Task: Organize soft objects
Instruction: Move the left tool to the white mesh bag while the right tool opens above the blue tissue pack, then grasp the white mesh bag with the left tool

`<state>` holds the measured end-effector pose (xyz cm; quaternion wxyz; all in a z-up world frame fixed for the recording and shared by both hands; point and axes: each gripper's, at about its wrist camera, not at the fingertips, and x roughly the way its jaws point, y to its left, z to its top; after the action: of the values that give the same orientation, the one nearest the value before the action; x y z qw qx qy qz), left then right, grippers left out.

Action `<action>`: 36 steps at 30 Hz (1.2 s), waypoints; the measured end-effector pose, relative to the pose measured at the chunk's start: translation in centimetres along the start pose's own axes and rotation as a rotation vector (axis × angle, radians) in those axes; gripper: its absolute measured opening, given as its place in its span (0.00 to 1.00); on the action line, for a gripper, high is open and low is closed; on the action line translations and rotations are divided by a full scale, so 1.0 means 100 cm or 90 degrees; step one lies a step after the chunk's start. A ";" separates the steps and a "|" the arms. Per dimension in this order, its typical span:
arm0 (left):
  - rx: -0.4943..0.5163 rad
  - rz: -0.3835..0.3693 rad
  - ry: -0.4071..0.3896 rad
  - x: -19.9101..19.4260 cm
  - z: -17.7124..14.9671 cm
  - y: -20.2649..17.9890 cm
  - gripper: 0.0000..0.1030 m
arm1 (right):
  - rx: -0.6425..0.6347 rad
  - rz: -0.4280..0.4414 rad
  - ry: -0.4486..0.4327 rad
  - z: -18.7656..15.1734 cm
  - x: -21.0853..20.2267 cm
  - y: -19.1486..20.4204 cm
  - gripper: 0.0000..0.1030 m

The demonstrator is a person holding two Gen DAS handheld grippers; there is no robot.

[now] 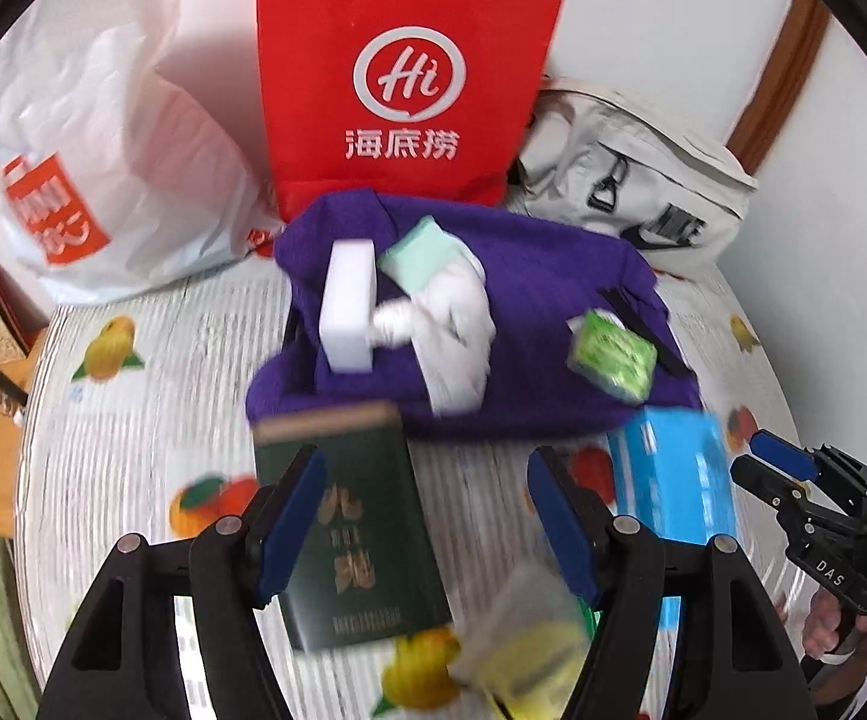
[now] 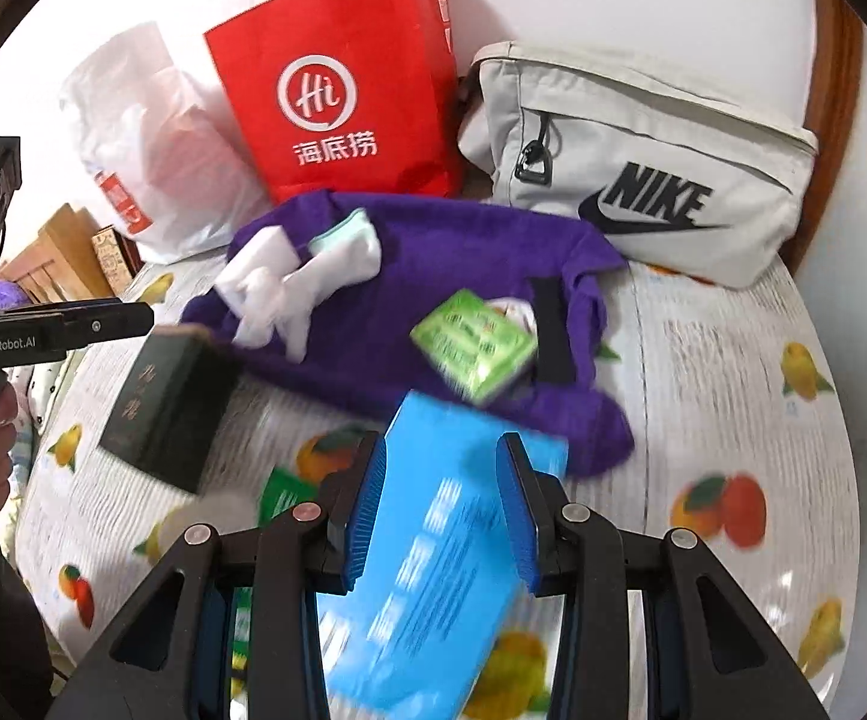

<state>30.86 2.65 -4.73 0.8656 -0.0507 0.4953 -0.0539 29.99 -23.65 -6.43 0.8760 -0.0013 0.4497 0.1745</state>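
Observation:
A purple cloth (image 1: 523, 300) lies bunched on the fruit-print table cover. On it rest a white sponge block (image 1: 346, 306), a mint sponge (image 1: 418, 252), white socks (image 1: 457, 312) and a green tissue pack (image 1: 613, 357). My left gripper (image 1: 427, 516) is open above a dark green box (image 1: 361, 534), whose right edge stays clear of the right pad. My right gripper (image 2: 442, 510) hangs open over a blue box (image 2: 439, 540) that lies blurred on the cover beneath the fingers. The purple cloth (image 2: 463, 252) and the tissue pack (image 2: 472, 345) lie just beyond it.
At the back, against the wall, stand a red paper bag (image 1: 397, 72), a white plastic bag (image 1: 103, 180) and a grey Nike bag (image 2: 643, 180). A blurred yellowish packet (image 1: 523, 654) lies near the front. Brown boxes (image 2: 73, 252) sit at the left edge.

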 end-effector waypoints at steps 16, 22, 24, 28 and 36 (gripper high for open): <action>0.005 -0.058 0.066 0.019 -0.108 -0.031 0.66 | 0.016 0.012 0.022 -0.101 -0.048 0.014 0.41; -0.009 -0.073 0.083 0.046 -0.115 -0.030 0.66 | 0.015 0.016 0.034 -0.125 -0.047 0.015 0.41; -0.010 -0.080 0.084 0.053 -0.117 -0.029 0.66 | 0.014 0.015 0.040 -0.131 -0.046 0.015 0.41; -0.004 -0.080 0.066 0.054 -0.121 -0.029 0.66 | 0.024 0.016 0.049 -0.138 -0.044 0.015 0.41; 0.006 -0.080 0.028 0.042 -0.120 -0.028 0.24 | 0.019 0.048 0.048 -0.140 -0.040 0.027 0.41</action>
<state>22.54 -1.18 -13.96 0.8497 -0.0768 0.5095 -0.1117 16.04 -24.54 -11.18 0.8512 0.0219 0.4847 0.2003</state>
